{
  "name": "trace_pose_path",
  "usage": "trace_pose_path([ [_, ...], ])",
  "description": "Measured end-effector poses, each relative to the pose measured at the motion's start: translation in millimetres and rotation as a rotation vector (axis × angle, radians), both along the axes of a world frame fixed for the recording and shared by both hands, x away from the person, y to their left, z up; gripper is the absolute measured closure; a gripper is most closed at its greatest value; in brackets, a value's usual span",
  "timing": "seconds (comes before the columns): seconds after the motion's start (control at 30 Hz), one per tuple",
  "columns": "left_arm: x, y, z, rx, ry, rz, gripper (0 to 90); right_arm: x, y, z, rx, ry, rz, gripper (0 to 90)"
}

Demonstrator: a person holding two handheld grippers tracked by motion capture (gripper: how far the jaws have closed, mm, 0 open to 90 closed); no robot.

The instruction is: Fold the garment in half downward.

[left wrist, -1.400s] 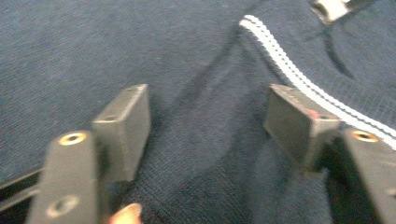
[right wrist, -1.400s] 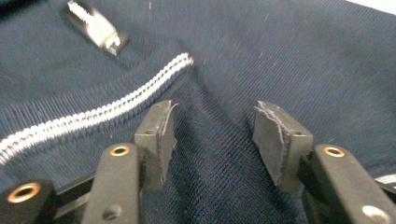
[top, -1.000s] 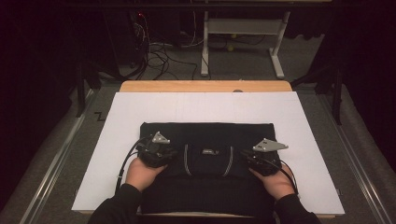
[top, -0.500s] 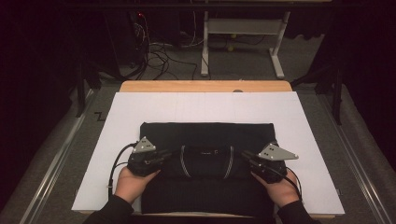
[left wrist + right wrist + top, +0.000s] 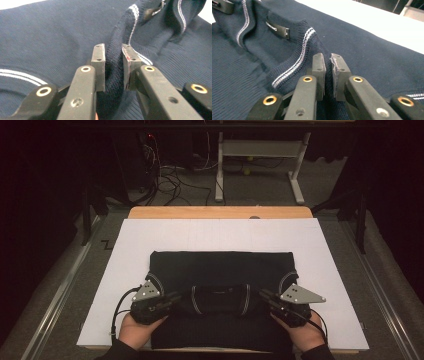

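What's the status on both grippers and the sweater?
Left gripper shut on sweater fold near collar. Right gripper shut on sweater's other shoulder. Sweater flat on white sheet. Nothing in the way.

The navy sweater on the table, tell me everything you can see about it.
The navy sweater is a fine ribbed knit with white stripes on its collar and cuffs, and a small dark label inside the neck. It lies folded into a rough rectangle on the white sheet, collar toward the person. The left claw pinches a fold of knit beside the collar; the right claw grips the fabric on the collar's other side.
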State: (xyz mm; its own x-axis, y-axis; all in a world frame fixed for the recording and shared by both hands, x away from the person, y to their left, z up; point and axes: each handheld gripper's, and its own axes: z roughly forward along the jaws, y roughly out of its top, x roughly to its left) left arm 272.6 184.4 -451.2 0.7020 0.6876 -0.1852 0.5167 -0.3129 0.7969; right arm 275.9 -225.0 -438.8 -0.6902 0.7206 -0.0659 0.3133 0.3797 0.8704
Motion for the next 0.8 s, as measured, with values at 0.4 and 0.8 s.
trace_pose_path([
  [0.4, -35.7, 8.2, -1.1, -0.015, 0.016, -0.041, 71.3, -40.1, -2.9, 2.6, 0.020, 0.000, 0.075, 83.1],
  [0.8, -67.3, 9.8, -14.6, 0.034, 0.074, -0.078, 65.4, -67.0, -11.9, -4.3, -0.026, 0.039, 0.120, 83.0],
])
